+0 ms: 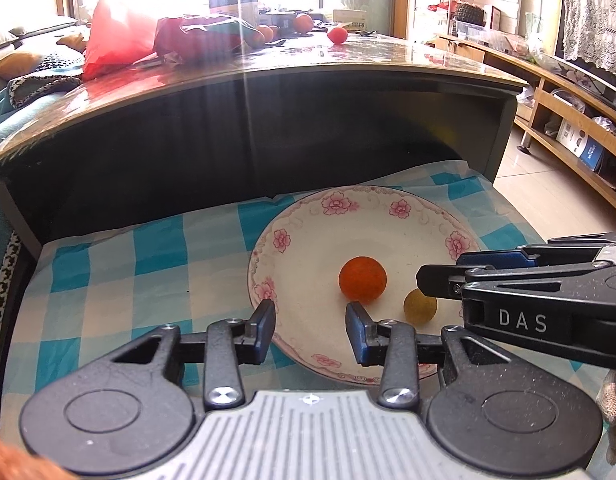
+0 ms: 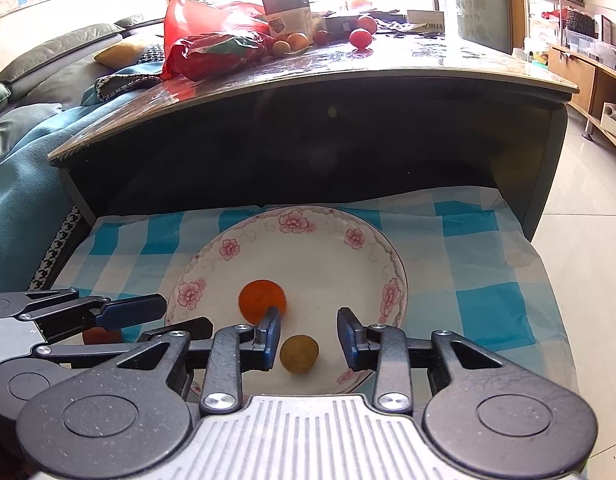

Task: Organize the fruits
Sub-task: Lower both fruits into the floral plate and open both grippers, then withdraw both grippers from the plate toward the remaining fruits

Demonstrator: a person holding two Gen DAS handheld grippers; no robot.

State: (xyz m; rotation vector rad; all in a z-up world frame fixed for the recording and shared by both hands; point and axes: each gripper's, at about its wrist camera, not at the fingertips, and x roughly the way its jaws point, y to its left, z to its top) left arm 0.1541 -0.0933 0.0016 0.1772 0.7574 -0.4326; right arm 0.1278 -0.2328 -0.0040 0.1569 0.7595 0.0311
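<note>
A white plate with pink flowers [image 1: 308, 240] [image 2: 308, 240] lies on a blue checked cloth. On it sit an orange fruit [image 1: 362, 279] [image 2: 259, 300] and a smaller yellow-brown fruit [image 1: 418, 308] [image 2: 299, 353]. My left gripper [image 1: 310, 330] is open and empty over the plate's near rim, just short of the orange fruit. My right gripper [image 2: 308, 338] is open, its fingers either side of the yellow-brown fruit, not touching it. The right gripper shows in the left wrist view [image 1: 432, 280], and the left one in the right wrist view [image 2: 147, 312]. Another orange fruit [image 2: 101, 336] lies partly hidden behind the left gripper.
A dark glass-topped table [image 1: 348, 68] [image 2: 388, 72] rises right behind the cloth, carrying red bags [image 1: 119, 28] [image 2: 211, 40], a box and more fruits [image 1: 338, 35] [image 2: 360, 38]. A sofa [image 2: 27, 140] is at the left, wooden shelving [image 1: 568, 120] at the right.
</note>
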